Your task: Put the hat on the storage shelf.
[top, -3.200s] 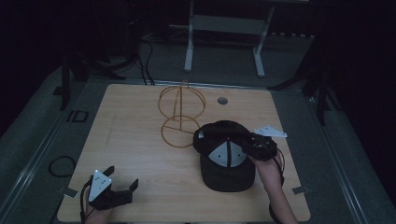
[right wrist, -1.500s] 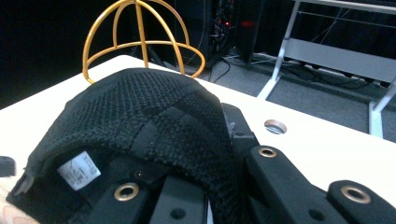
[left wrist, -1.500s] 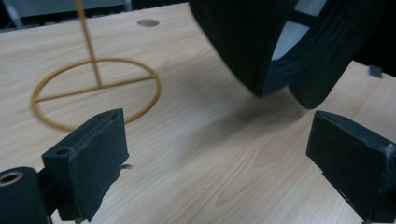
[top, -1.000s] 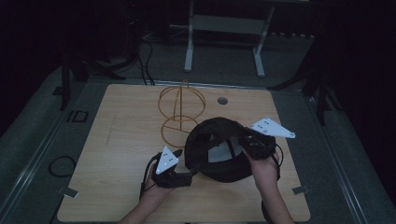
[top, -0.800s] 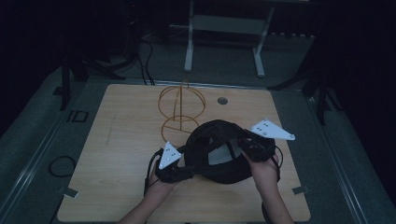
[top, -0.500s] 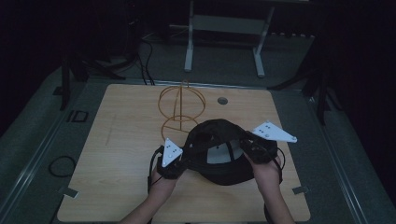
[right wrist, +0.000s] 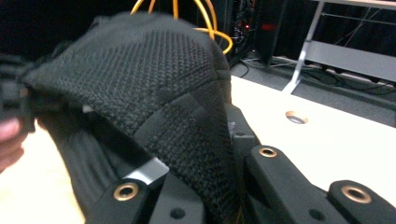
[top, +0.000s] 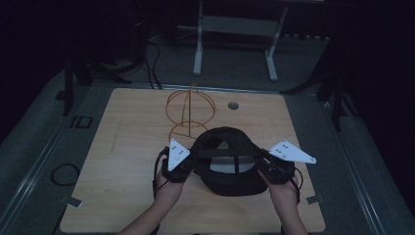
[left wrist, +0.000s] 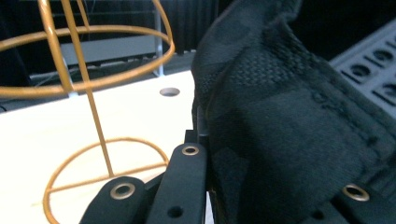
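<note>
A black cap [top: 226, 164] hangs upside down just above the wooden table [top: 122, 147], stretched between my two grippers. My left gripper [top: 185, 165] is shut on its left rim and my right gripper [top: 270, 169] is shut on its right rim. In the left gripper view the cap's fabric [left wrist: 289, 135] lies folded between the black jaws of the left gripper [left wrist: 271, 182]. In the right gripper view the knitted cap [right wrist: 159, 79] drapes over the jaws of the right gripper [right wrist: 210, 177]. A gold wire hat stand [top: 189, 110] rises just behind the cap, apart from it.
A round hole [top: 233, 105] sits in the table's far side, right of the stand. A pale metal frame [top: 235, 24] stands on the floor beyond the table. A cable loop [top: 63, 174] lies on the floor at the left.
My left gripper came from the table's front left corner to the cap and closed on its left rim. The cap has risen off the table, turned opening-up, between both grippers.
</note>
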Demonstrator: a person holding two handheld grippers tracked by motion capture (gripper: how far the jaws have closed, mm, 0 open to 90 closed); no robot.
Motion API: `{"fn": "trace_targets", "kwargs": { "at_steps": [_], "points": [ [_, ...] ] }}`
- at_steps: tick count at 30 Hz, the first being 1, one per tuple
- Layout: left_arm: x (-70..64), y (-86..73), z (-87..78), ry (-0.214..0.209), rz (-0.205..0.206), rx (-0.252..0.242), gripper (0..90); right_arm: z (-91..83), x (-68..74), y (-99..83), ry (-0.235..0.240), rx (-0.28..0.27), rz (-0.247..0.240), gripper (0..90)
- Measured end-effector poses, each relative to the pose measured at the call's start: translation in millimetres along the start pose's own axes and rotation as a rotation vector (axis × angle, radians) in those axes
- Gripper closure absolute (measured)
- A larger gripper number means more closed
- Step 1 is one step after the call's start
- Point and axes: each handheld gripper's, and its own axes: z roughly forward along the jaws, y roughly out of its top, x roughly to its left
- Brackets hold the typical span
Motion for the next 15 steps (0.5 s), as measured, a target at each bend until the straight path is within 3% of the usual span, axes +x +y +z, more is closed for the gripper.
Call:
{"fn": "trace_targets", "kwargs": {
  "at_steps": [9,11,15],
  "points": [
    [-7.6,20.1,-5.3,-0.030,0.040,-0.015,88.9,-10.2,0.0,-14.6,0.037,-0.013,0.027,85.4],
    [-11.4,26.6,-6.6,-0.036,0.055,-0.025,89.0,-12.6,-1.2,-16.8,0.059,-0.010,0.042,77.1],
    [-16.9,36.7,-9.0,-0.052,0.083,-0.035,89.0,-18.0,-2.1,-23.2,0.071,-0.012,0.043,71.5]
  ]
}}
